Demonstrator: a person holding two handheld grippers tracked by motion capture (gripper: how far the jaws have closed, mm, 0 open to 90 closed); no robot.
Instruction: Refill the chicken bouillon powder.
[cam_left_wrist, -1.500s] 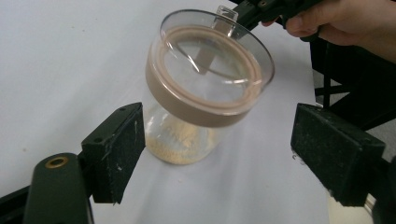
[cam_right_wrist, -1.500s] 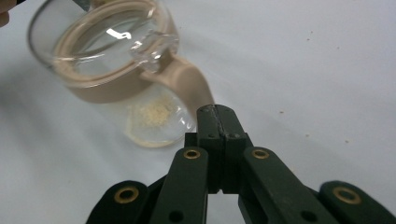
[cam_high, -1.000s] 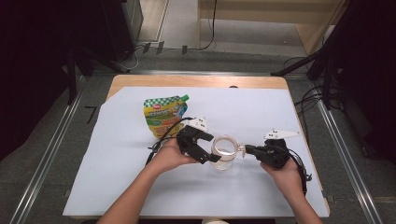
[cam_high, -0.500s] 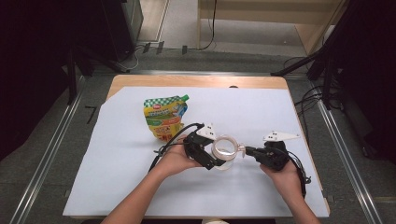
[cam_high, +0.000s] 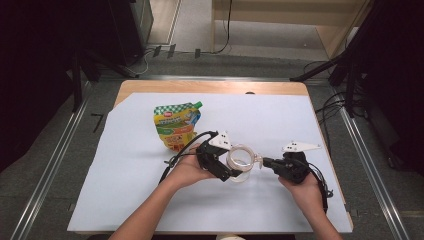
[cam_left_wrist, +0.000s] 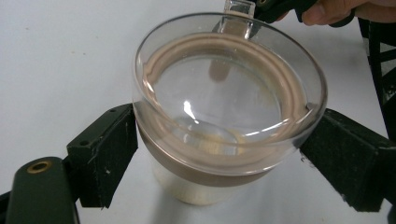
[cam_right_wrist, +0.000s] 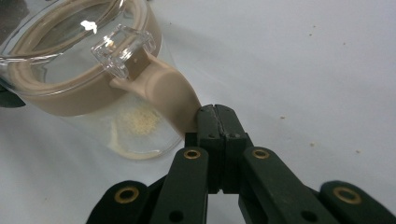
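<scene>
The left gripper (cam_left_wrist: 224, 154) has its two black, rough-faced jaws set wide on either side of a clear glass jar (cam_left_wrist: 224, 121), pressing its round wall just under the tan band at the rim. The jar is tilted, its domed clear lid (cam_left_wrist: 219, 88) facing the camera. The right gripper (cam_right_wrist: 217, 116) has its jaws fully closed, pad to pad, their tips against the end of the smooth tan strap (cam_right_wrist: 163, 88) that runs from the rim band; whether the strap is pinched between them cannot be told. A small clear square clasp (cam_right_wrist: 123, 49) sits on the rim above it. A pale powdery film shows on the jar's bottom.

In the high view the jar (cam_high: 241, 161) lies right of the table's middle, toward the near edge, between the left gripper (cam_high: 227, 167) and the right gripper (cam_high: 265, 162). A glossy yellow and green pouch (cam_high: 176, 125) lies farther and left, apart from them. The white sheet (cam_high: 300, 120) covering the wooden table (cam_high: 210, 87) lies bare to the right and far side. Grey floor and metal rails surround the table.
</scene>
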